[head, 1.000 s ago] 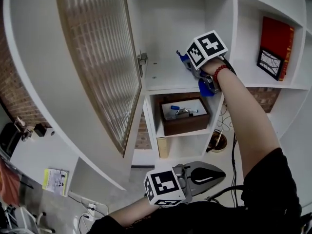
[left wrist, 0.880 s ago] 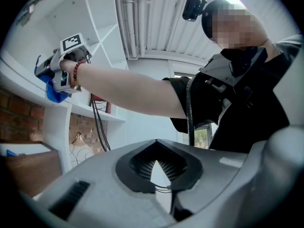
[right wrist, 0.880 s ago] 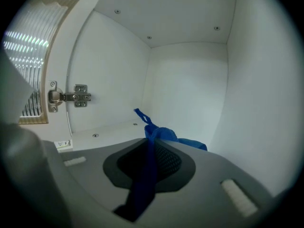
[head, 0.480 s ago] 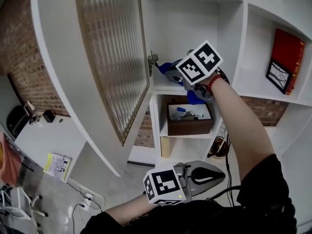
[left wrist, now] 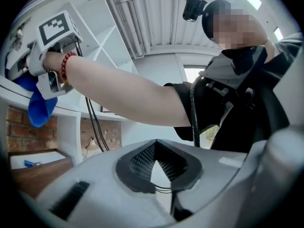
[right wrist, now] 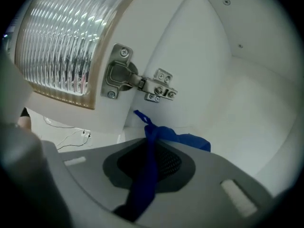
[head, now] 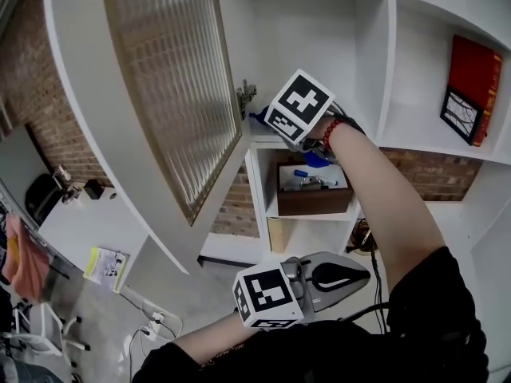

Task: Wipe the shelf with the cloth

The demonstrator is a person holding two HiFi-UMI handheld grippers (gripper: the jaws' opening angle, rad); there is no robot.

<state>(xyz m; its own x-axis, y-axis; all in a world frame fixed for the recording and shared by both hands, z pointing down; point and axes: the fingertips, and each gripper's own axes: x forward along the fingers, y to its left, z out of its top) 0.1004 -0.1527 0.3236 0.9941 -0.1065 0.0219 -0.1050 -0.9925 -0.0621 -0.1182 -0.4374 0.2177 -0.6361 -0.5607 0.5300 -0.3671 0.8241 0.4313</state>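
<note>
Compared with a second ago, the right gripper [head: 277,123] stands further left in the head view. It was over the middle of the open compartment and is now at that compartment's left edge, close beside the door hinge [head: 246,94]. Its jaws are clamped on the blue cloth [right wrist: 176,137]: a twisted strand runs down between them and a loose fold spills out ahead onto the white shelf [right wrist: 247,127]. In the head view the cloth shows at centre frame, bunched under the gripper at the shelf's front left corner, with one tail hanging over the lip. Judgement: one pass from right to left across the board is at or near its end, and the hinge-side corner is being reached. The back of the compartment may not yet be covered. The left gripper [head: 351,274] sits low at bottom centre, jaws together on nothing, taking no part.
</note>
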